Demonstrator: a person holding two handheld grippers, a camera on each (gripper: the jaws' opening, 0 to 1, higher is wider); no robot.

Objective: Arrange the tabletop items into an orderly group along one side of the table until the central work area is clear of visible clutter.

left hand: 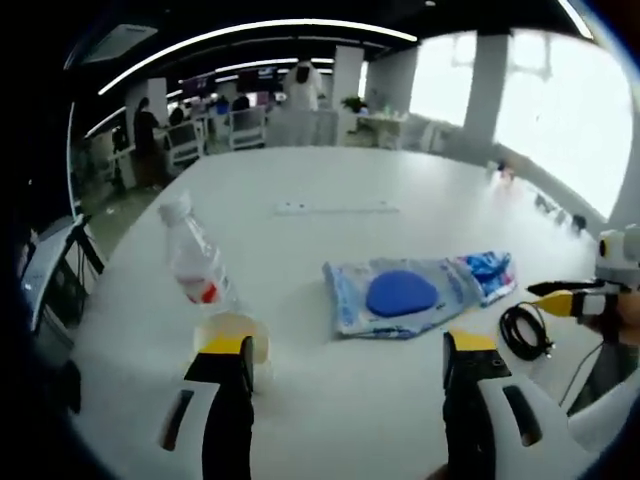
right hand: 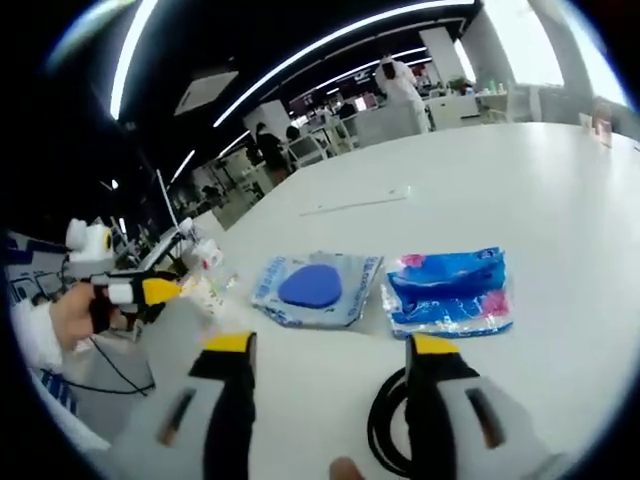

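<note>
On the white table (left hand: pixel 400 180) a clear plastic bottle (left hand: pixel 200 262) with a red label stands just beyond my left gripper (left hand: pixel 350 350), whose jaws are wide open with nothing between them. A pale yellowish round object (left hand: pixel 232 332) sits against the left jaw's tip. A light blue pack with a dark blue disc (left hand: pixel 388 295) and a blue packet (left hand: pixel 490 268) lie further right. My right gripper (right hand: pixel 330 345) is open too, over a black cable coil (right hand: pixel 385 430) beside its right jaw. Ahead of it lie the disc pack (right hand: pixel 315 288) and blue packet (right hand: pixel 450 290).
A thin white strip (left hand: pixel 335 208) lies at mid-table. The other gripper (left hand: pixel 570 295) comes in near the black cable coil (left hand: pixel 525 330). A hand holds the left gripper (right hand: pixel 130 292) by the bottle (right hand: pixel 205 278). Chairs and people stand beyond the far edge.
</note>
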